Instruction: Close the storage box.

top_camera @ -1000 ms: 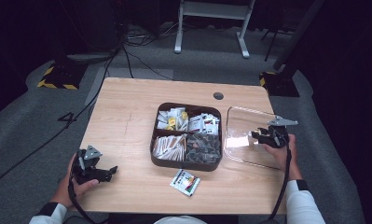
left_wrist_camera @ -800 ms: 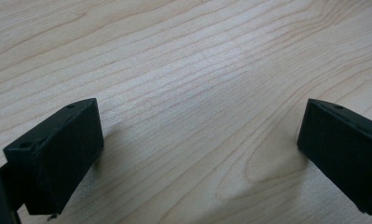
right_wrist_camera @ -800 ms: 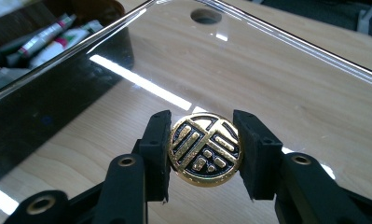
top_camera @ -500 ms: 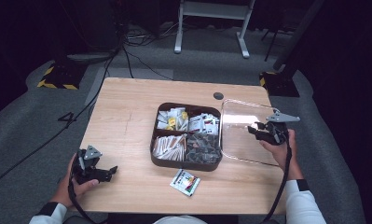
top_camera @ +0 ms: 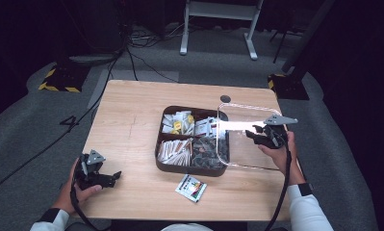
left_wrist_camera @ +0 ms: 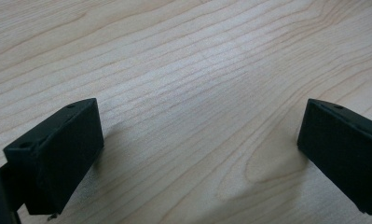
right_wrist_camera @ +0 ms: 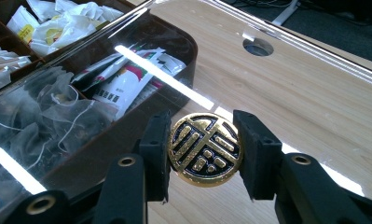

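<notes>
A dark brown box (top_camera: 189, 169) with four compartments of tea bags and sachets sits mid-table. My right gripper (top_camera: 253, 134) is shut on the round gold-and-black knob (right_wrist_camera: 204, 150) of the clear lid (top_camera: 242, 147). The lid hangs tilted above the table, its left edge over the box's right compartments. In the right gripper view, the pads press the knob from both sides, and the box wall (right_wrist_camera: 189, 44) and tea bags (right_wrist_camera: 44, 121) show through the lid (right_wrist_camera: 291, 84). My left gripper (top_camera: 108, 178) rests on the table's near left, open, with bare wood between its fingers (left_wrist_camera: 62, 154).
A loose white sachet (top_camera: 190, 186) lies on the table just in front of the box. A round cable hole (top_camera: 225, 98) sits in the tabletop behind the box. Cables, a metal stand and dark carpet lie beyond the far edge.
The right gripper has lifted the clear lid off the table and carried it left, so its edge now overlaps the box. The left gripper has stayed put.
</notes>
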{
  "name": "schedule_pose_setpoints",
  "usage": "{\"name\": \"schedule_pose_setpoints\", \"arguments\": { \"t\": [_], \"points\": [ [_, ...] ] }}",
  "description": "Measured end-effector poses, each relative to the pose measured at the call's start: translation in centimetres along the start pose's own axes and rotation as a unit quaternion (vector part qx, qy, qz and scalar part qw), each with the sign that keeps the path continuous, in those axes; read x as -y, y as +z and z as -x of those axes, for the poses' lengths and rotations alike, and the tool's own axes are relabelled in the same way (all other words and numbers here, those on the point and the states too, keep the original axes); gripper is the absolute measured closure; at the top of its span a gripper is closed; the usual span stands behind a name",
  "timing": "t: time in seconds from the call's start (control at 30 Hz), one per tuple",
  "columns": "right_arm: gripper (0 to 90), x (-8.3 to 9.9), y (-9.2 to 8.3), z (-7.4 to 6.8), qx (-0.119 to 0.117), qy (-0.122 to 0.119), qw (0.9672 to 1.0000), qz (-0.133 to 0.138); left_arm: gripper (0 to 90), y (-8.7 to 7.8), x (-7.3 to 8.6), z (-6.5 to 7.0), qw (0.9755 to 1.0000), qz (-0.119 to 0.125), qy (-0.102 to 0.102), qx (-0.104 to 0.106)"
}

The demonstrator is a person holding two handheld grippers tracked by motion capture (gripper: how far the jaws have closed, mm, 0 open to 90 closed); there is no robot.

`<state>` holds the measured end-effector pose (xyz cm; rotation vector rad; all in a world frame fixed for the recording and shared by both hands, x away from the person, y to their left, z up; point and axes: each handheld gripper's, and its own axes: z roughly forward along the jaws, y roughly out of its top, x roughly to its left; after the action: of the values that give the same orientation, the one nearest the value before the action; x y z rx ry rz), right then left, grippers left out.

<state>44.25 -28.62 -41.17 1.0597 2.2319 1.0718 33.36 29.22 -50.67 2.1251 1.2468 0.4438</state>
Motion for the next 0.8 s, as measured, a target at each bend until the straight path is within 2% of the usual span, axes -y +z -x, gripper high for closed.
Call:
{"name": "schedule_pose_setpoints", "arguments": {
  "t": [0.47,0.8],
  "points": [
    [59.4,-1.9,2.3,-3.3,-0.017,-0.030,0.9993,-0.014,0.5,0.0,0.0,0.0,1.0000,0.000,0.001,-0.001],
    [59.5,-3.7,4.5,-5.8,-0.028,-0.038,0.9987,-0.020,0.5,0.0,0.0,0.0,1.0000,0.000,0.000,-0.001]
  ]
}}
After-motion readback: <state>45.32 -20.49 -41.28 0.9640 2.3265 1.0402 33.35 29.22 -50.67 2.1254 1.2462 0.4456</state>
